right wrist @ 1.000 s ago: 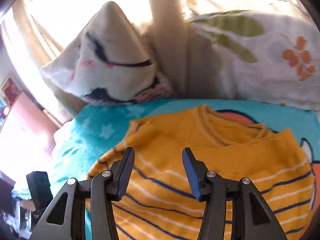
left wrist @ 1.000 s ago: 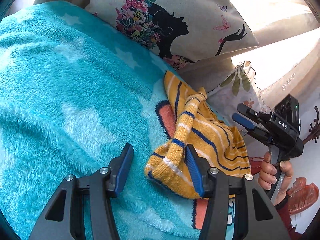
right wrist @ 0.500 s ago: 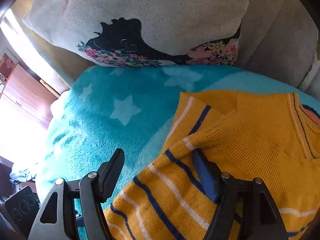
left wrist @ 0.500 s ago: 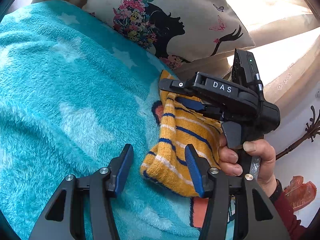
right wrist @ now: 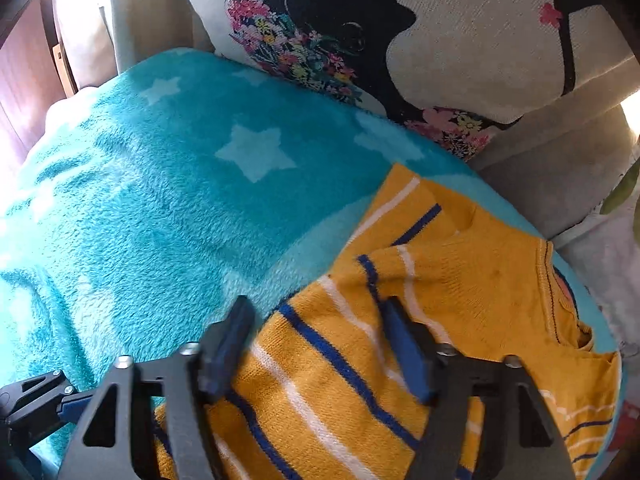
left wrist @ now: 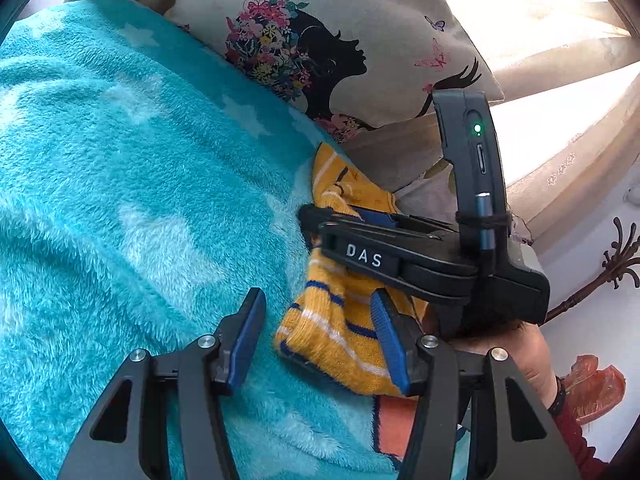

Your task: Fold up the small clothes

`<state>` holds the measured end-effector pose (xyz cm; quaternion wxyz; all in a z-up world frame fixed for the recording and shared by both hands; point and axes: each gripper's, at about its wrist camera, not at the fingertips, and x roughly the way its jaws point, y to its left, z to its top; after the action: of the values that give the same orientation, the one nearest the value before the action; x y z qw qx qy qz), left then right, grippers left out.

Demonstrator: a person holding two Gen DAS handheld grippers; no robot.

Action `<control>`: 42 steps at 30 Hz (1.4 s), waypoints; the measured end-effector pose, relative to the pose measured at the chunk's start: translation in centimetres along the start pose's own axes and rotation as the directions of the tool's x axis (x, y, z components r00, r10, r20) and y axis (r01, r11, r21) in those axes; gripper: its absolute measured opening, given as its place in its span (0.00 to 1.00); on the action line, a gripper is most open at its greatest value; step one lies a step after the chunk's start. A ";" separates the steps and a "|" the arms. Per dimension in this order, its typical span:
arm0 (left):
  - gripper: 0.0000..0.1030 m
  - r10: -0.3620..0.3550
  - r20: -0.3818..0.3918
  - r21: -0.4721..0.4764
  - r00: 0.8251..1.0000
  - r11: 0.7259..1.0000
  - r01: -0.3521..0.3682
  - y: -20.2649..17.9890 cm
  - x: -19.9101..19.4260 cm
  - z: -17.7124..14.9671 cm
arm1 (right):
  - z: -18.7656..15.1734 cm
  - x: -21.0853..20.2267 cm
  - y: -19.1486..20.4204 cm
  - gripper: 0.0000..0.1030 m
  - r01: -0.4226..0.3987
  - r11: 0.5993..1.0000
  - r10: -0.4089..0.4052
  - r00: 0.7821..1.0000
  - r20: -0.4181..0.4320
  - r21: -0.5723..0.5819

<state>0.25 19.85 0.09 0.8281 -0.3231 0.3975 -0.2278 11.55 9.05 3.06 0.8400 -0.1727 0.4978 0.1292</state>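
A small yellow knit sweater [right wrist: 460, 300] with blue and white stripes lies on a fluffy turquoise star blanket [right wrist: 180, 208]. In the left wrist view the sweater [left wrist: 332, 332] is bunched, its near hem between my open left gripper's [left wrist: 316, 336] fingers, not clamped. My right gripper [right wrist: 320, 344] is open and low over the sweater's striped sleeve area. The right gripper also shows from the side in the left wrist view [left wrist: 320, 220], held by a hand over the sweater's far part. The left gripper's tips show in the right wrist view [right wrist: 44, 400] at bottom left.
A cream cushion [left wrist: 340, 40] printed with a woman's silhouette and flowers leans at the back of the blanket, also in the right wrist view [right wrist: 400, 32]. A leaf-print cushion [right wrist: 616, 240] lies at the right. A beige sofa back [right wrist: 540, 152] stands behind.
The right gripper has swung in from the right and come down over the sweater, moving left across it. The left gripper has stayed open at the sweater's near hem.
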 end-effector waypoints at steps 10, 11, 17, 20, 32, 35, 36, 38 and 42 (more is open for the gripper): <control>0.52 -0.009 -0.004 -0.025 1.000 1.000 0.009 0.4 -0.3 -0.1 | -1.6 -4.8 -6.3 0.16 -0.122 0.987 0.108 0.985 0.133 0.104; 0.52 -0.003 -0.005 -0.021 1.000 1.000 0.002 0.3 -0.3 -0.1 | -1.7 -5.7 -7.1 0.16 -0.140 0.984 0.120 0.980 0.161 0.114; 0.52 0.071 -0.029 -0.003 0.997 0.997 -0.071 -0.5 0.2 -0.1 | -5.7 -10.7 -16.0 0.15 -0.206 0.950 0.138 0.951 0.276 0.235; 0.52 0.111 -0.039 0.002 0.993 0.994 -0.111 -1.9 0.1 -0.2 | -9.9 -12.0 -22.2 0.14 -0.234 0.909 0.128 0.944 0.303 0.344; 0.54 -0.027 -0.185 0.252 0.982 0.965 0.074 -17.3 7.1 -3.2 | -23.1 -9.6 -34.0 0.14 -0.236 0.784 0.095 0.960 0.264 0.574; 0.54 -0.050 -0.251 0.278 0.967 0.953 0.121 -20.0 9.7 -5.1 | -24.3 -11.2 -34.9 0.16 -0.237 0.759 0.070 0.956 0.285 0.606; 0.54 -0.055 -0.272 0.286 0.961 0.949 0.135 -20.7 10.5 -5.9 | -24.6 -11.6 -35.2 0.19 -0.257 0.745 0.079 0.950 0.302 0.616; 0.56 -0.034 -0.302 0.327 0.953 0.935 0.137 -22.2 12.4 -7.2 | -25.5 -12.2 -35.3 0.29 -0.300 0.720 0.089 0.934 0.346 0.625; 0.57 0.033 -0.336 0.384 0.941 0.917 0.104 -23.4 15.1 -9.6 | -25.8 -13.7 -34.2 0.60 -0.383 0.709 0.147 0.902 0.406 0.593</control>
<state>-1.55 -9.17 4.61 0.7920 -0.1123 0.4721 -0.3704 -2.03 -33.38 9.18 0.8888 0.2333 0.3833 0.0931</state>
